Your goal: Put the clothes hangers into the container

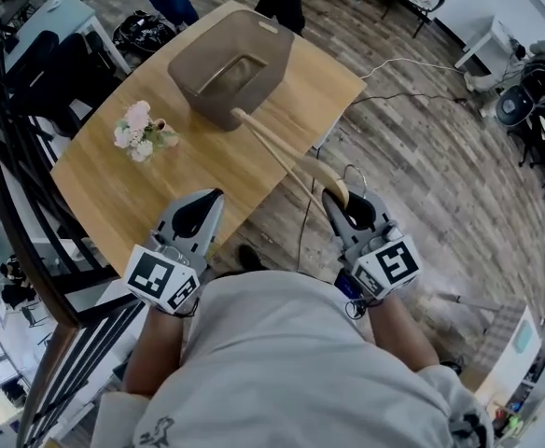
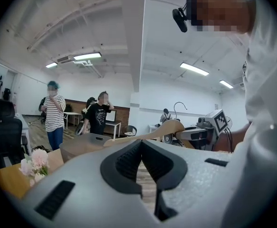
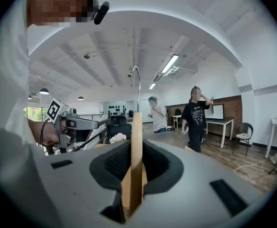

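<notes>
- Wood-topped counter (image 1: 132, 194) carries the container and a bunch of flowers. Part of the hanger hangs past its near edge, so we judge a slip there would drop it to the floor.
- Grey-brown container (image 1: 190, 71) stands at the far end of the counter, and we see no hanger inside it.
- Wooden hanger (image 1: 272, 147) is in the air, its far tip just at the container's near wall. If we push on too low, that tip could shove or tip the container.
- Our right gripper (image 1: 340, 197) has its jaws clamped on the hanger's thin edge near the hook. We think so narrow a grip could let the long arm swing.
- Our left gripper (image 1: 212, 197) hangs over the counter's near end, jaws together on nothing.
- Pink flowers (image 1: 140, 131) sit left of the container. A wide sweep of the left gripper could knock them.
</notes>
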The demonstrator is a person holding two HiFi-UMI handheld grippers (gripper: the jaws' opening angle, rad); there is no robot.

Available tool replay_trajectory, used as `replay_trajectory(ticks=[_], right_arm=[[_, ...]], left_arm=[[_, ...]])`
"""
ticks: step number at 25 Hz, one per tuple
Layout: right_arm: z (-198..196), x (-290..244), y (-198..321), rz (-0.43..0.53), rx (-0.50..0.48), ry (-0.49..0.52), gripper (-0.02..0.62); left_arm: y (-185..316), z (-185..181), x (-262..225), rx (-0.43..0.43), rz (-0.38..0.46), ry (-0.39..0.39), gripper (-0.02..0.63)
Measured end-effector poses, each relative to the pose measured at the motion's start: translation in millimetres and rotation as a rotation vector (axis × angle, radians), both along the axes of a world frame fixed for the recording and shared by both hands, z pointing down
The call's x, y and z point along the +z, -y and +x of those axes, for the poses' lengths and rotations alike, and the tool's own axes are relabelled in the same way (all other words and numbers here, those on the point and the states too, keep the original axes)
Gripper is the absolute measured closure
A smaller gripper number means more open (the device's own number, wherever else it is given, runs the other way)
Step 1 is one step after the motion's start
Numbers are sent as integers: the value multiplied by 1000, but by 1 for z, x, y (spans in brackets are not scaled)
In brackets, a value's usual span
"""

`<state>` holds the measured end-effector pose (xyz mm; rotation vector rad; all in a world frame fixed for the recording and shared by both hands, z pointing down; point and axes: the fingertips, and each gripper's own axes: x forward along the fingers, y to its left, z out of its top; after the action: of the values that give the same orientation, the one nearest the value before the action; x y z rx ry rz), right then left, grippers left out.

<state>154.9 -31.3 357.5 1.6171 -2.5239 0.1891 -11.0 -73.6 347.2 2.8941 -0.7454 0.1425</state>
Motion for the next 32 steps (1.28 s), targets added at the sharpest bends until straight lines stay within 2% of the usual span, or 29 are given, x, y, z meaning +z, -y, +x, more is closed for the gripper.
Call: replay_trajectory(ticks=[5, 16, 25, 32], right_arm=[[-18, -4, 34, 2, -12, -16, 534], [-44, 3, 92, -15, -86, -47, 534], [-35, 14, 152, -36, -143, -87, 534], [-28, 25, 209, -62, -204, -162, 534]], left_arm=[[26, -24, -4, -16, -1, -3, 600], [60, -64, 5, -115, -26, -5, 600], [96, -65, 16, -199, -55, -11, 600], [133, -57, 20, -259, -76, -16, 600]])
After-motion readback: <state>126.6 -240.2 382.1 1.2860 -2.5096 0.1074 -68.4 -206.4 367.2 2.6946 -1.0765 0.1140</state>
